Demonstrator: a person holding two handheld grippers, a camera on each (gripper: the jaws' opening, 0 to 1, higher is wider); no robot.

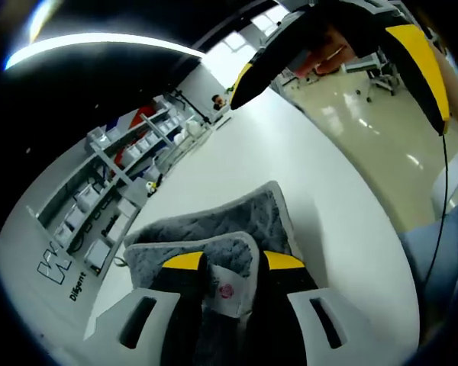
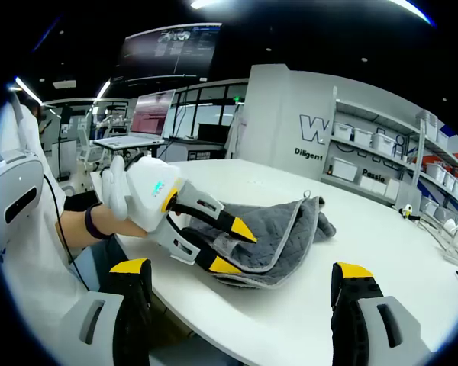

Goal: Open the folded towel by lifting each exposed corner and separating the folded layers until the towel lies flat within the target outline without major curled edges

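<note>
Grey towel (image 1: 237, 221) in left gripper (image 1: 233, 263); wall reads "Diligent" (image 2: 309, 154).

Left gripper view: close over towel (image 1: 237, 221), facing shelves. Right gripper view: farther back, low at table (image 2: 382, 244) edge; both share towel.

One grey towel (image 2: 278, 236) lies on one white table (image 2: 382, 229), with two tools: left (image 2: 230, 245), right (image 2: 240, 278).

Grey towel (image 2: 278, 232), white table (image 2: 382, 252)
</note>
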